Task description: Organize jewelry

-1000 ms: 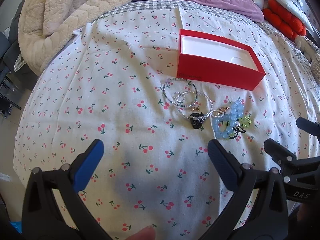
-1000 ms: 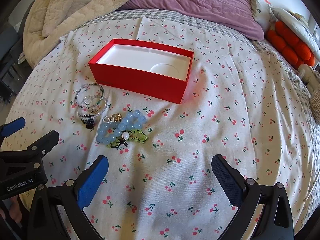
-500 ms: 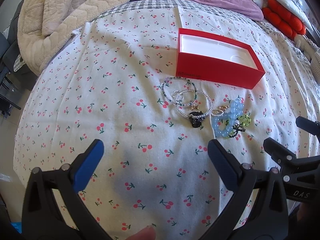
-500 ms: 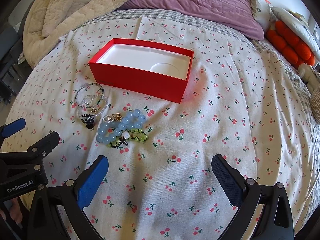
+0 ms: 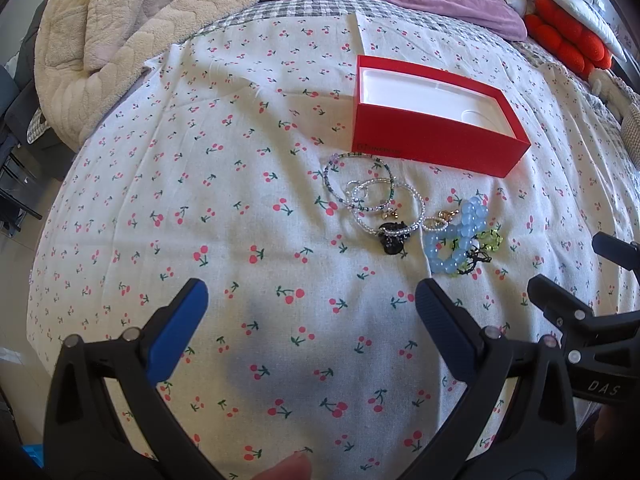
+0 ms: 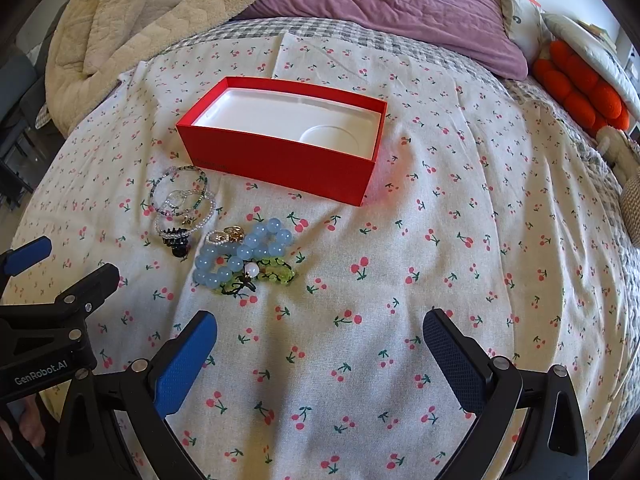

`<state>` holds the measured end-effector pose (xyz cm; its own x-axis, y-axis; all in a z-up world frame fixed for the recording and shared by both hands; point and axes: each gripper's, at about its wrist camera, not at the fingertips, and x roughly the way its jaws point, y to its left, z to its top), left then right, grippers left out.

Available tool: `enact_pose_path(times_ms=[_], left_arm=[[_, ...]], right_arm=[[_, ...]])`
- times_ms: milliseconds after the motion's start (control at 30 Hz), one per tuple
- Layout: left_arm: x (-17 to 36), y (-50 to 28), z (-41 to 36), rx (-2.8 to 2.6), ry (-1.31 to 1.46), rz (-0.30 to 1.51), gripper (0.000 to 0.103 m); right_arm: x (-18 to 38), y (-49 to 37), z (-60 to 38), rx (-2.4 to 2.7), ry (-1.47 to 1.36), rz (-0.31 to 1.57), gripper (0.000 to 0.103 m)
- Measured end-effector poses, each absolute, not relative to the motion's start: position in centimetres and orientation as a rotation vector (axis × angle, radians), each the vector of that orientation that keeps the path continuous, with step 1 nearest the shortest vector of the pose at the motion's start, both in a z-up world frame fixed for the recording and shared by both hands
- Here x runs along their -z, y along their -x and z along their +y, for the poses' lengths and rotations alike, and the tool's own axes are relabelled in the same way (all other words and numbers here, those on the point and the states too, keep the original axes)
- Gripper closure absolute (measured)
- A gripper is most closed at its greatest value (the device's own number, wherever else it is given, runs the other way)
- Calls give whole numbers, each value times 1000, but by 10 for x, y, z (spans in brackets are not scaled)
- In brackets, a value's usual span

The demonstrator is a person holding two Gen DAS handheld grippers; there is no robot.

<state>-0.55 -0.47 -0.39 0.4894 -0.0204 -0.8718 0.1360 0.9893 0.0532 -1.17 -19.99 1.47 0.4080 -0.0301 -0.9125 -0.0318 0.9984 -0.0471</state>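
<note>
- The jewelry (image 6: 224, 236) lies heaped on the cherry sheet (image 6: 440, 240), just before the red box (image 6: 280, 160), ahead-left of the right gripper (image 6: 320, 344).
- From the left gripper (image 5: 312, 304) it lies ahead-right.
- Both grippers hover low, jaws wide apart, holding nothing.

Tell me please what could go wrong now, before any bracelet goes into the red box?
1. The blue bracelet lies tangled with the green one, so lifting one may drag the other.
2. The thin bracelets overlap flat on the soft sheet; fingers may pinch cloth instead.
3. The box sits on bedding and might shift if bumped.
Both the left gripper and the right gripper are open and empty.
</note>
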Motion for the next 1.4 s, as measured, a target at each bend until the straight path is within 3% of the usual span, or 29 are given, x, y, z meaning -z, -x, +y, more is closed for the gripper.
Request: enact_pose_path(times_ms=[1400], left_arm=[[-13, -2, 6, 89, -117, 1012, 0]], right_arm=[[-46, 7, -205, -30, 45, 1065, 0]])
